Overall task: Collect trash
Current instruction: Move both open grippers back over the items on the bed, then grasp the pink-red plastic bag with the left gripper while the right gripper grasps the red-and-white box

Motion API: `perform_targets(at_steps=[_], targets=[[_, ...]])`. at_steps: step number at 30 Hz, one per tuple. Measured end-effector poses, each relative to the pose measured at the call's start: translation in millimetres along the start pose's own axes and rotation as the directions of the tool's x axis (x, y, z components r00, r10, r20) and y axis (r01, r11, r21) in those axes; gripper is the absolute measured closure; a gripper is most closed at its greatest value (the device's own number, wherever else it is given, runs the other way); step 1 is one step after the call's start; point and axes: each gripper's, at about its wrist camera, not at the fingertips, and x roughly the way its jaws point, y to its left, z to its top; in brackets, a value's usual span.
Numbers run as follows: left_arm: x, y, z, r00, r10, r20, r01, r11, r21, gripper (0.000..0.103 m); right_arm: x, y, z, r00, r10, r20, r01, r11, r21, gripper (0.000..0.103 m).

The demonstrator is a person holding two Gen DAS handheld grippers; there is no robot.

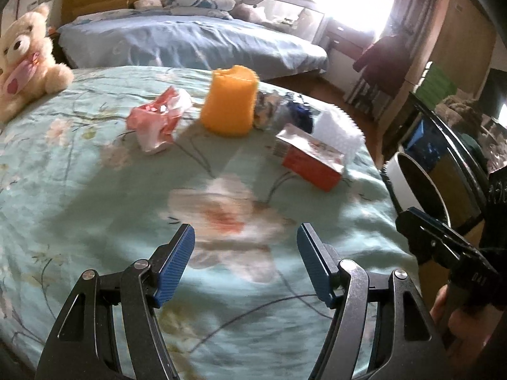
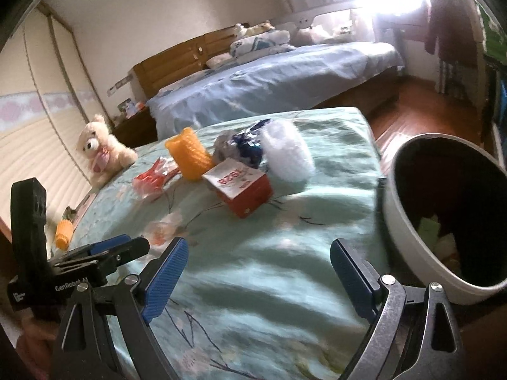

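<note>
Trash lies on a green flowered bedspread (image 1: 95, 209): a crumpled red and white wrapper (image 1: 157, 122), an orange foam net sleeve (image 1: 229, 101) standing upright, a red and white carton (image 1: 312, 161), a white foam net (image 1: 340, 129) and a crumpled blue and silver wrapper (image 1: 286, 110). My left gripper (image 1: 245, 262) is open over the bedspread, short of the trash, with nothing between its pads. My right gripper (image 2: 256, 280) is open too, empty, near the bed's edge. A white bin (image 2: 408, 237) with a dark liner stands on the floor to the right, some scraps inside.
A cream teddy bear (image 1: 23, 60) sits at the bed's far left. A second orange net (image 2: 63, 231) lies off the bed's left side. Beyond is a blue-covered bed (image 2: 272, 85) with pillows. Wooden floor (image 2: 421, 107) and hanging clothes (image 1: 385, 60) are at right.
</note>
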Motion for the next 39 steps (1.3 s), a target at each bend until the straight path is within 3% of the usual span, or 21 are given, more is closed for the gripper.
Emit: perform_targets(at_steps=[10, 31, 33, 35, 36, 39], targets=[[9, 32, 7, 0.999, 0.047, -0.011, -0.047, 0.998, -0.046, 0.035, 36, 8, 12, 0.996, 0.080, -0.045, -0.082, 0.996, -0.042, 0.011], [65, 86, 79, 0.992, 0.124, 0.000, -0.124, 0.991, -0.059, 0.035, 105, 14, 50, 0.988, 0.074, -0.132, -0.089, 0.990, -0.105, 0.011], [69, 89, 81, 0.994, 0.107, -0.009, -0.108, 0.992, -0.067, 0.047, 110, 15, 49, 0.987, 0.062, -0.149, -0.079, 0.991, -0.111, 0.012], [71, 88, 81, 0.995, 0.095, -0.019, -0.096, 0.994, -0.061, 0.071, 111, 16, 48, 0.987, 0.042, -0.154, -0.061, 0.991, -0.123, 0.021], [72, 86, 80, 0.995, 0.093, -0.021, -0.094, 0.994, -0.050, 0.071, 111, 17, 47, 0.988, 0.027, -0.154, -0.047, 0.990, -0.131, 0.031], [67, 78, 76, 0.995, 0.100, -0.014, -0.101, 0.995, -0.021, 0.076, 110, 19, 45, 0.988, -0.007, -0.152, -0.016, 0.989, -0.148, 0.043]])
